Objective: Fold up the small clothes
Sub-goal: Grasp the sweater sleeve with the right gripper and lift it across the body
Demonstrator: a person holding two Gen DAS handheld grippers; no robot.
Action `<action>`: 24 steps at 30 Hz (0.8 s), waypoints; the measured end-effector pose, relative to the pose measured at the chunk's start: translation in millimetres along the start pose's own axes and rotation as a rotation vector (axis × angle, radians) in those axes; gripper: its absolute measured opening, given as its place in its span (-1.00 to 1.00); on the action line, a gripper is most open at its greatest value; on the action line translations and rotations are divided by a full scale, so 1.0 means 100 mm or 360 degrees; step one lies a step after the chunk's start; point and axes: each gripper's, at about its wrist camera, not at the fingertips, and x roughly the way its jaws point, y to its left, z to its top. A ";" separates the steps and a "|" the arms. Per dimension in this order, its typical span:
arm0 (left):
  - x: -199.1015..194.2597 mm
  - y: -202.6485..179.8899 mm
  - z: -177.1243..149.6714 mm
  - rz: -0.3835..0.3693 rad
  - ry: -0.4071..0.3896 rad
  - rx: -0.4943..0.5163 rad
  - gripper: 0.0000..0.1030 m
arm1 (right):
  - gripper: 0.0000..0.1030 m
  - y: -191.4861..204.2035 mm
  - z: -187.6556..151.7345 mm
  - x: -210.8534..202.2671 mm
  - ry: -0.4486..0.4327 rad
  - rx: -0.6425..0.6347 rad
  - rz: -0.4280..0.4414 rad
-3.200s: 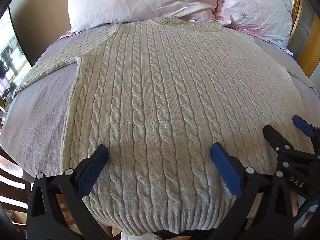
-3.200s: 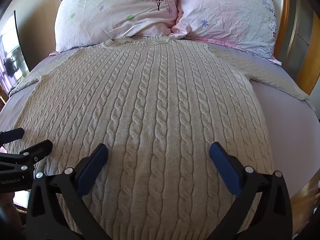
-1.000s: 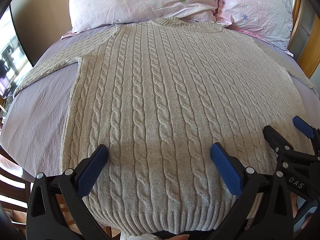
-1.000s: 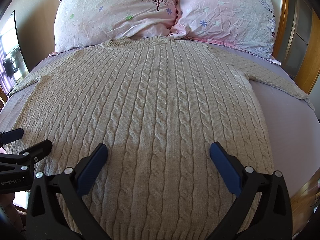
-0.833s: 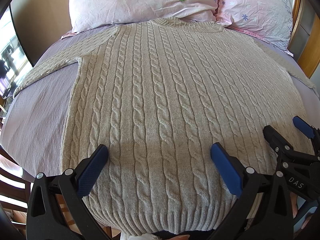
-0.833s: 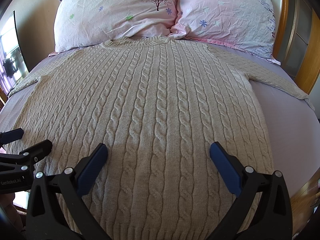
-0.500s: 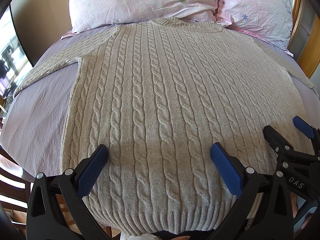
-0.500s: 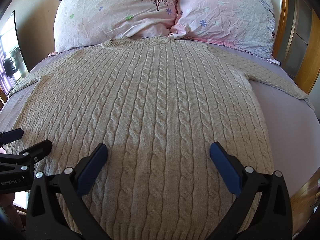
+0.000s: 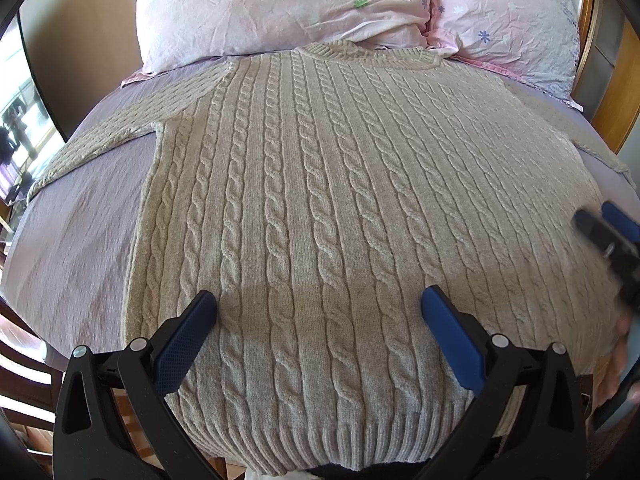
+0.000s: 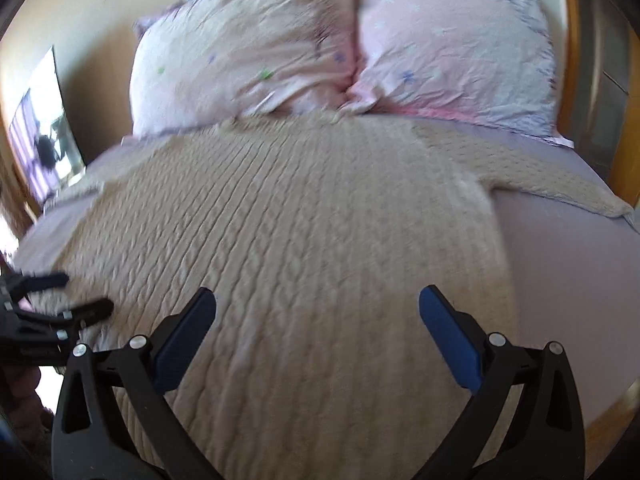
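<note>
A beige cable-knit sweater lies flat, front up, on the bed, collar toward the pillows, both sleeves spread out to the sides. It also shows, blurred, in the right wrist view. My left gripper is open and empty above the sweater's lower part, near the ribbed hem. My right gripper is open and empty above the sweater's lower right part. Its right sleeve lies on the sheet. Each gripper shows at the edge of the other's view.
Two pink flowered pillows lie at the head of the bed. The lilac sheet is bare on both sides of the sweater. A wooden bed frame stands at the right. A wooden chair stands at the lower left.
My right gripper has risen and swung right, its view is now blurred and shows more of the right sleeve and pillows. The left gripper and the sweater have not moved.
</note>
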 end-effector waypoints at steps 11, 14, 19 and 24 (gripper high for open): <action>-0.14 0.67 0.37 -0.0478 -0.0418 -0.0279 0.97 | 0.01 -3.47 0.64 0.20 -0.0131 0.1613 -0.0372; -0.14 0.89 0.49 -0.0422 -0.0473 -0.0357 0.97 | 0.01 -3.73 0.65 0.41 -0.0141 0.1711 -0.0347; -0.13 1.36 0.63 -0.0316 -0.0524 -0.0470 0.97 | -0.85 -3.98 0.84 0.67 -0.0155 0.1699 -0.0494; -0.14 2.03 0.67 -0.0097 -0.0563 -0.0650 0.97 | -0.86 -3.00 1.52 0.48 -0.0391 0.1062 -0.0573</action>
